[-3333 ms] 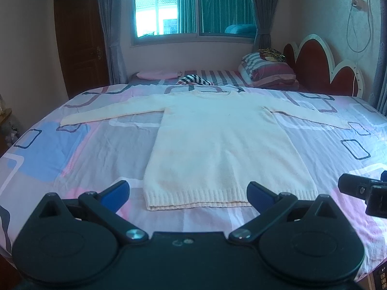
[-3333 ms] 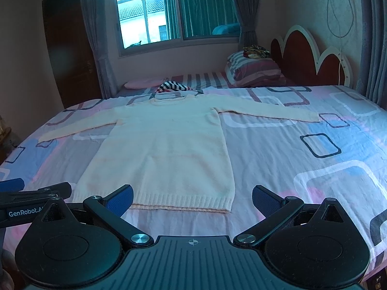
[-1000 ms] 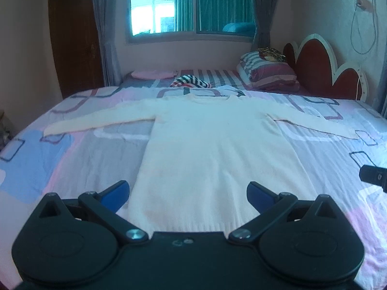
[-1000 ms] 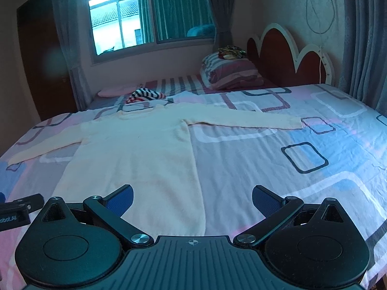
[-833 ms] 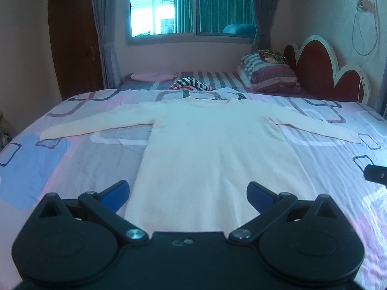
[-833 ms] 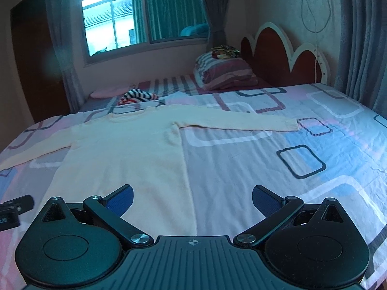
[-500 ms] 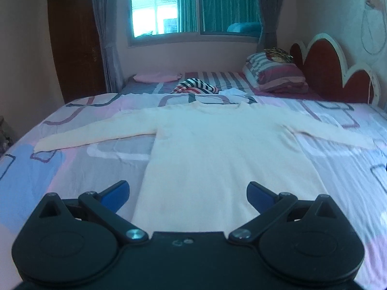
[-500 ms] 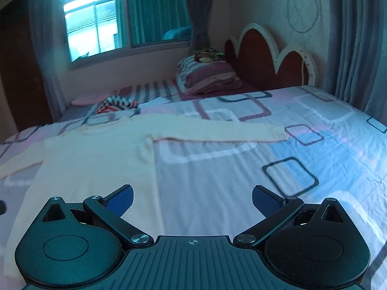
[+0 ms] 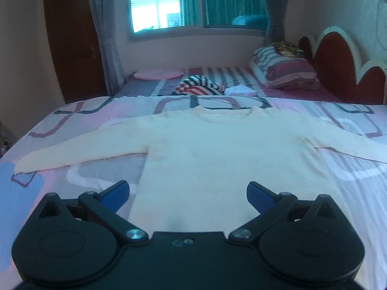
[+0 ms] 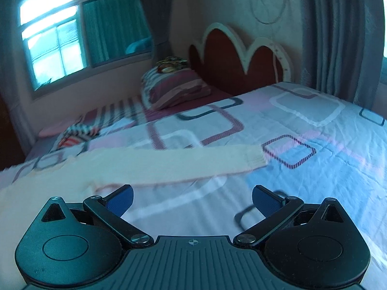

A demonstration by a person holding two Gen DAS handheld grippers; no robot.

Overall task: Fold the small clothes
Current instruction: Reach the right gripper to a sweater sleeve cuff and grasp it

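Observation:
A cream long-sleeved sweater [image 9: 225,149] lies flat on the bed, neck away from me, both sleeves spread sideways. My left gripper [image 9: 188,193] hovers open over its lower body, nothing between the blue pads. In the right wrist view the sweater's right sleeve [image 10: 169,163] stretches across the sheet, its ribbed cuff [image 10: 254,158] ending beside a dark square print. Just short of that sleeve, over bare sheet, my right gripper [image 10: 192,199] is open and empty. The sweater's hem is hidden below the left gripper body.
The bed carries a pink, blue and grey patterned sheet [image 10: 314,159]. Beyond it a second bed holds a striped garment [image 9: 198,88], a white cloth [image 9: 239,89] and striped pillows [image 9: 285,72]. A red scalloped headboard [image 10: 232,58] and curtains [image 10: 338,31] stand to the right.
Both grippers have moved forward over the bed. The right one has swung right and closer to the sweater's right sleeve; the left has advanced up the sweater's body. Both stayed open.

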